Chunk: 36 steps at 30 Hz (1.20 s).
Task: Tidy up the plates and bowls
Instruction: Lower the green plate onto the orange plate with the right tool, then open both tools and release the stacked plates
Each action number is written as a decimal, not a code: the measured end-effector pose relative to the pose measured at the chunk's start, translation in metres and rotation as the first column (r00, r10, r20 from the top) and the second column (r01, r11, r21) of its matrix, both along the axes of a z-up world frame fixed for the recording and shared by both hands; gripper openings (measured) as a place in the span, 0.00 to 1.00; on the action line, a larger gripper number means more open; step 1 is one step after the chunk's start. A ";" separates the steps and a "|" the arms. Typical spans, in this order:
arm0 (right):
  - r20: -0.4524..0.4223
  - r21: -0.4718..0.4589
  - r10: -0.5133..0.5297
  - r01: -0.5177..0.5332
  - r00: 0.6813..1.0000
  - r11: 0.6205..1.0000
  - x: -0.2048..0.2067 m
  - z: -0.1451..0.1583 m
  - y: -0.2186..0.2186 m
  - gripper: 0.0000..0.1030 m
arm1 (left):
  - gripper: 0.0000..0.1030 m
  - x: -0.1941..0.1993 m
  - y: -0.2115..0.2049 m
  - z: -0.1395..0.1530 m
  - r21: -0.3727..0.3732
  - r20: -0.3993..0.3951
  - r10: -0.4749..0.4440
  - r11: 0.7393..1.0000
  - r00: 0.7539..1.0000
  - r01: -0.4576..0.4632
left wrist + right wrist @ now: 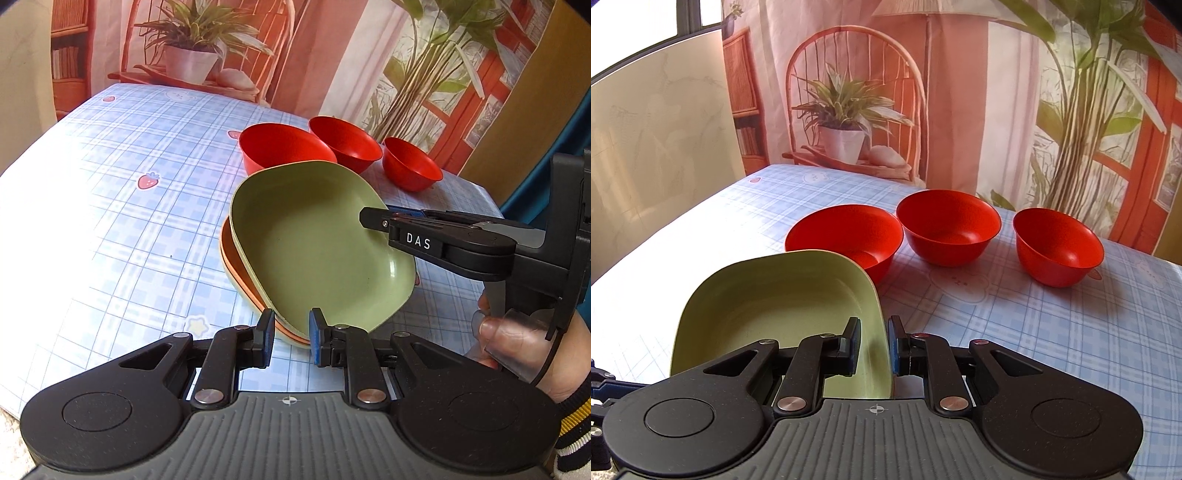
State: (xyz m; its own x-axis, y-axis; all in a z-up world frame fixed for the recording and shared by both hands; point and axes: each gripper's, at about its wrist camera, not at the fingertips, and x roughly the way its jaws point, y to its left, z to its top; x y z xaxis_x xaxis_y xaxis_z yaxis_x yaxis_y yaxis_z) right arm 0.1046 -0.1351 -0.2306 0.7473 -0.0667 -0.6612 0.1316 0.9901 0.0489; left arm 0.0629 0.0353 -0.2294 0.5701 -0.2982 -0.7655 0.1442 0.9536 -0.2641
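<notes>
My right gripper (873,345) pinches the rim of the green plate (317,243), tipped up over the orange plates (231,254) beneath it. My left gripper (291,338) sits narrow around the stack's near edge. Three red bowls (947,230) stand close behind on the checked tablecloth (129,229).

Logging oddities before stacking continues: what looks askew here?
The green plate is tipped up off the orange plate beneath it, its rim between the pads of both the left claw and right claw. The three red bowls stand upright.
</notes>
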 end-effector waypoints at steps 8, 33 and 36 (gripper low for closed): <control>-0.035 -0.045 0.002 -0.004 0.999 0.999 0.005 -0.008 0.006 0.14 | 0.21 0.004 -0.001 -0.002 -0.009 -0.006 0.009 1.000 1.000 -0.009; 0.014 -0.008 -0.053 0.053 0.999 0.999 -0.015 0.017 -0.009 0.16 | 0.32 0.009 -0.012 0.029 0.123 0.138 0.004 0.992 0.990 -0.021; 0.022 0.010 -0.073 0.073 0.997 0.997 -0.019 0.022 -0.018 0.16 | 0.33 0.012 -0.014 0.035 0.140 0.160 -0.007 0.990 0.987 -0.016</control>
State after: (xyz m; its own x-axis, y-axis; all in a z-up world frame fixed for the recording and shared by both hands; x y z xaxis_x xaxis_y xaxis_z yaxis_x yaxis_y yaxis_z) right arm 0.0860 -0.1530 -0.2091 0.7554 -0.1159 -0.6449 0.2024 0.9774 0.0613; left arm 0.0752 0.0208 -0.1944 0.6897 -0.1913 -0.6984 0.1695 0.9803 -0.1011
